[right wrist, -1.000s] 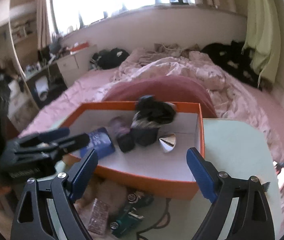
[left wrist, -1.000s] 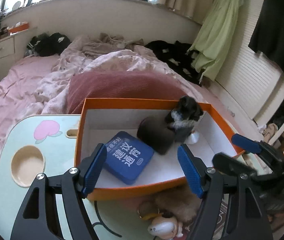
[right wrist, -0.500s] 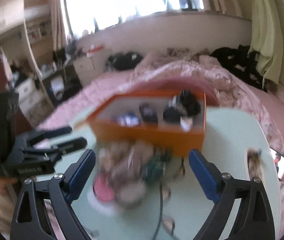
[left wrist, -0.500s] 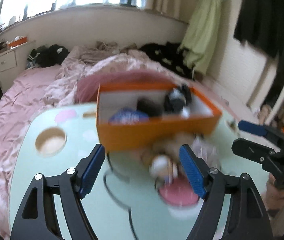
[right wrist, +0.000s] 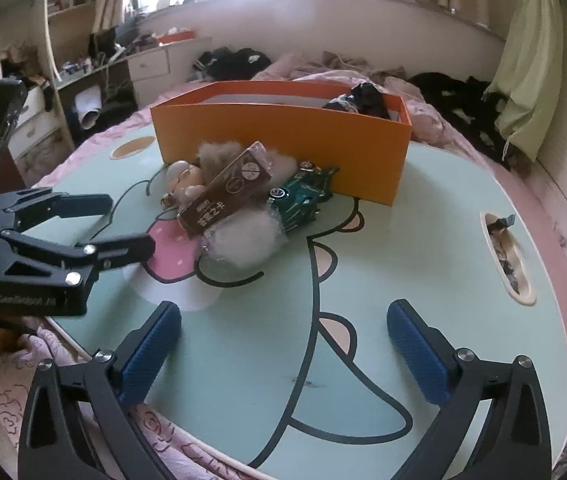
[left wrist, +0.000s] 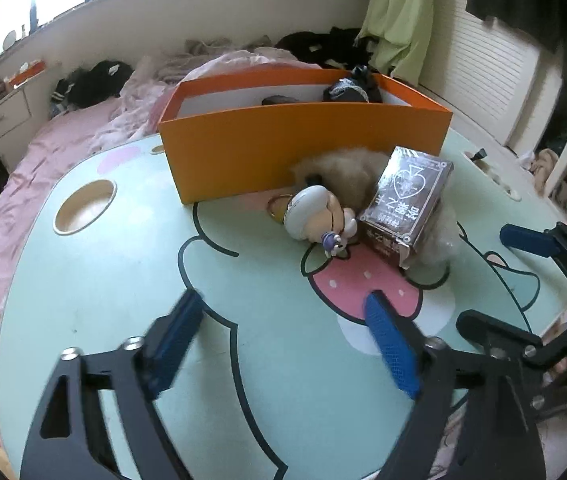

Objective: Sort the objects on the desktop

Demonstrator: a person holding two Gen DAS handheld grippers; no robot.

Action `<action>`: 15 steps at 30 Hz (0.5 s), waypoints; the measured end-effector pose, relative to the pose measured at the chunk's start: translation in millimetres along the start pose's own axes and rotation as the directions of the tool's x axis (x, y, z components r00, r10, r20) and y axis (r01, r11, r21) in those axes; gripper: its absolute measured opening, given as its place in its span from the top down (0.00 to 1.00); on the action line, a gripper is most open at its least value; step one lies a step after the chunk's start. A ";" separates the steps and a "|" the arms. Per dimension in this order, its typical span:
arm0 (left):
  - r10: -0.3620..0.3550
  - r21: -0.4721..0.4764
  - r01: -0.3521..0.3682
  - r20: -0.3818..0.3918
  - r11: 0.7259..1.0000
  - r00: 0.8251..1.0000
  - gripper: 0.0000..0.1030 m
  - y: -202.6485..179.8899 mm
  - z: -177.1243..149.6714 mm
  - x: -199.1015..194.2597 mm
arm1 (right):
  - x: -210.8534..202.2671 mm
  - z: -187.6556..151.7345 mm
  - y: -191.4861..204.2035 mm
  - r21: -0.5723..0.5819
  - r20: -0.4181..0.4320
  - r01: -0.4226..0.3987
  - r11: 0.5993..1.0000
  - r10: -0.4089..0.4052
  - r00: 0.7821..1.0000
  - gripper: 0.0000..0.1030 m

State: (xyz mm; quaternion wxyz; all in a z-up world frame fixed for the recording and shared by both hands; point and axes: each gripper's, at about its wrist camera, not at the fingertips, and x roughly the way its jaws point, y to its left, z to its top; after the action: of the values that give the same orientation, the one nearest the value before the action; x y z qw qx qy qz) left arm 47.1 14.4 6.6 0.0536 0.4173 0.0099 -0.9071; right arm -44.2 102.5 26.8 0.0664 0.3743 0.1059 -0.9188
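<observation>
Pulled back from orange box (left wrist: 303,152) at upper centre; both grippers, left (left wrist: 283,336) and right (right wrist: 283,344), empty, jaws opening; clutter pile (right wrist: 239,200) now ahead, awaiting sorting.

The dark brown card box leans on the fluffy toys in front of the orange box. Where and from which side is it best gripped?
Probably across its two long, narrow side faces near the raised upper end. The dark brown card box lies tilted on the white fluffy toy, so its lower end is crowded. Come from above with open jaws, away from the orange box.
</observation>
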 end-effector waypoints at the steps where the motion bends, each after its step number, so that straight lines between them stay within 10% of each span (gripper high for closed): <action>1: -0.001 0.004 0.001 -0.007 1.000 1.000 0.05 -0.9 -0.2 1.1 | 0.8 -0.1 -0.4 0.001 0.003 0.000 1.000 0.000 1.000 0.00; 15: -0.015 0.013 0.015 -0.011 1.000 1.000 0.00 -2.6 3.8 5.1 | 2.2 2.3 -2.7 -0.003 0.013 0.015 1.000 -0.015 1.000 0.00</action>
State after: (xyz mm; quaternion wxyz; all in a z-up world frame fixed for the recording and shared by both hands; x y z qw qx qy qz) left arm 40.7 16.3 5.1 0.0442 0.4223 0.0073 -0.9053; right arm -47.8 104.4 27.2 0.0606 0.3676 0.1098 -0.9215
